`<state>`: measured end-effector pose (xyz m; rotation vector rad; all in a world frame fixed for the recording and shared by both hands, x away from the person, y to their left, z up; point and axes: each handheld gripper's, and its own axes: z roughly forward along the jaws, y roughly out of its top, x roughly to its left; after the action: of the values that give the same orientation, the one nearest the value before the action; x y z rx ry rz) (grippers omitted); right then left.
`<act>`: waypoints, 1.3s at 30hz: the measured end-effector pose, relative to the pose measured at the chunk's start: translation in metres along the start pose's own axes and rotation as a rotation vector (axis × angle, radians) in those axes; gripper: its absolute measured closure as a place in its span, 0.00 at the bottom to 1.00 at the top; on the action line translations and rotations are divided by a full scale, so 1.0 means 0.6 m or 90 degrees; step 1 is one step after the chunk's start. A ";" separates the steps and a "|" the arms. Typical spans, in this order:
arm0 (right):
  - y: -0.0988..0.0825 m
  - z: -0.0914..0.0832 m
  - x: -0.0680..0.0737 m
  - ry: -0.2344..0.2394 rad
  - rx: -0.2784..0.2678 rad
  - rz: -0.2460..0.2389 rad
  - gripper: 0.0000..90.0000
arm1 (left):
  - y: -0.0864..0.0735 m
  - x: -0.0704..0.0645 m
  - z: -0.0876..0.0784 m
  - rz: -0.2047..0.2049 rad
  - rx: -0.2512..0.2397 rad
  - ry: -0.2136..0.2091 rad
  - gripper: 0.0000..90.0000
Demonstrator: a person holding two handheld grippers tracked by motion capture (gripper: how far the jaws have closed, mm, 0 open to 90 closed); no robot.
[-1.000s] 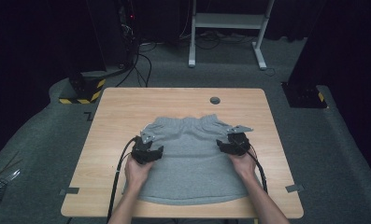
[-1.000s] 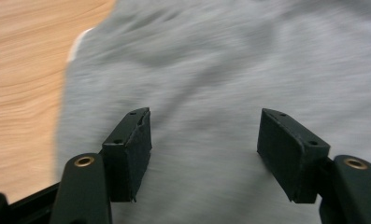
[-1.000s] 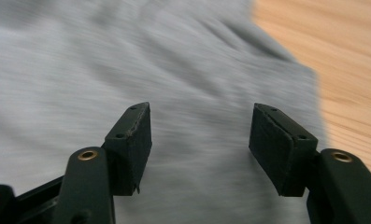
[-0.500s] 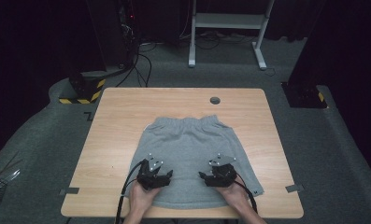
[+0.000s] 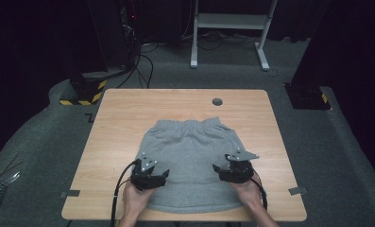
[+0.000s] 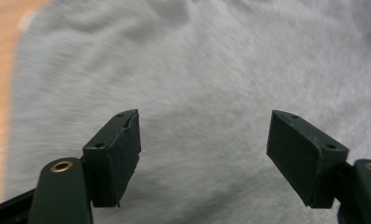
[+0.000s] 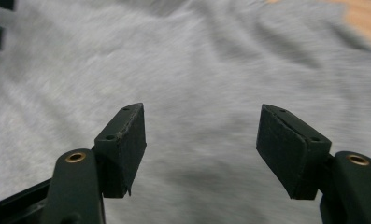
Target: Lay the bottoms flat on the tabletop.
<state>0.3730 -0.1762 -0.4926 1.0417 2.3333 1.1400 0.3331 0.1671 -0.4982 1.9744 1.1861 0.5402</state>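
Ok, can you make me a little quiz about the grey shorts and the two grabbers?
1. True or false: the left gripper is squeezing the shorts.
2. Which end of the shorts is farthest from the person? A) the waistband B) the leg hems C) a pocket
3. Fill in: the shorts lie on a wooden ____.

Key:
1. False. In both gripper views the jaws stand wide apart over the cloth, and so it is with the right gripper.
2. A. The gathered waistband lies at the far end.
3. table.
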 end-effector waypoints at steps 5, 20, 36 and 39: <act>-0.005 -0.027 -0.039 -0.023 -0.019 0.031 0.36 | 0.000 0.024 -0.022 -0.046 -0.035 0.000 0.29; -0.023 -0.077 -0.091 -0.070 -0.051 0.086 0.36 | -0.012 0.077 -0.046 -0.084 -0.060 0.023 0.30; -0.063 -0.106 -0.141 -0.113 -0.072 0.154 0.39 | -0.040 0.125 -0.049 -0.112 -0.039 0.077 0.29; -0.071 -0.107 -0.149 -0.124 -0.073 0.168 0.40 | -0.047 0.137 -0.047 -0.110 -0.026 0.098 0.29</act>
<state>0.3764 -0.2940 -0.4873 1.3818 2.0000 1.1887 0.3374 0.2581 -0.5048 1.8004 1.4146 0.6296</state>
